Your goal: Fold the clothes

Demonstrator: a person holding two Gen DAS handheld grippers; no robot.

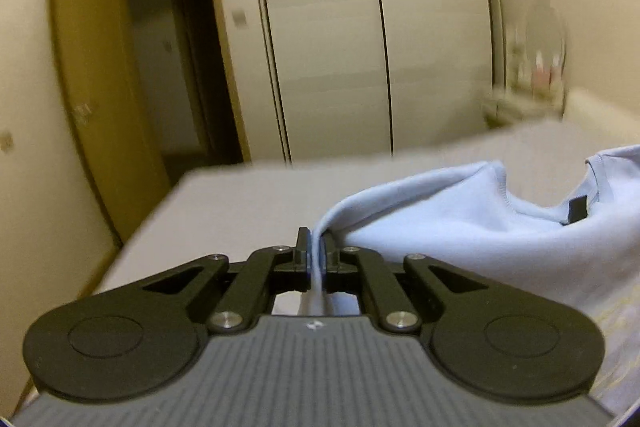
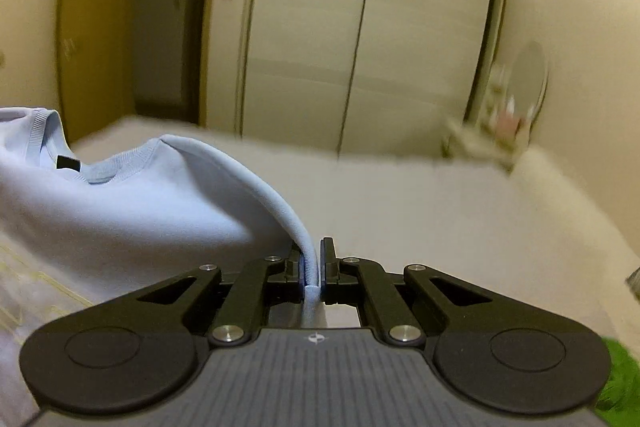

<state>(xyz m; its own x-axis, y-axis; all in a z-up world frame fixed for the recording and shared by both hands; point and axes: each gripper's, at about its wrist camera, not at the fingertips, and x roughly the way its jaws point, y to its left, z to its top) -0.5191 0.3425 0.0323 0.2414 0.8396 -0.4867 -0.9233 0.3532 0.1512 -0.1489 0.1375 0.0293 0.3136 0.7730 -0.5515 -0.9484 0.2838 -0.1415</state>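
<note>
Left wrist: both tongs (image 1: 316,247) (image 2: 312,263) pinch the pale-blue sweatshirt (image 1: 460,223) (image 2: 140,203), ribbed collar sagging between.

Dim warm light, blurred background (fisheye-warped edges)

Shirt (image 1: 460,223) on bed (image 1: 240,203), wardrobe (image 1: 380,39) behind, door (image 1: 92,87) left.
</note>
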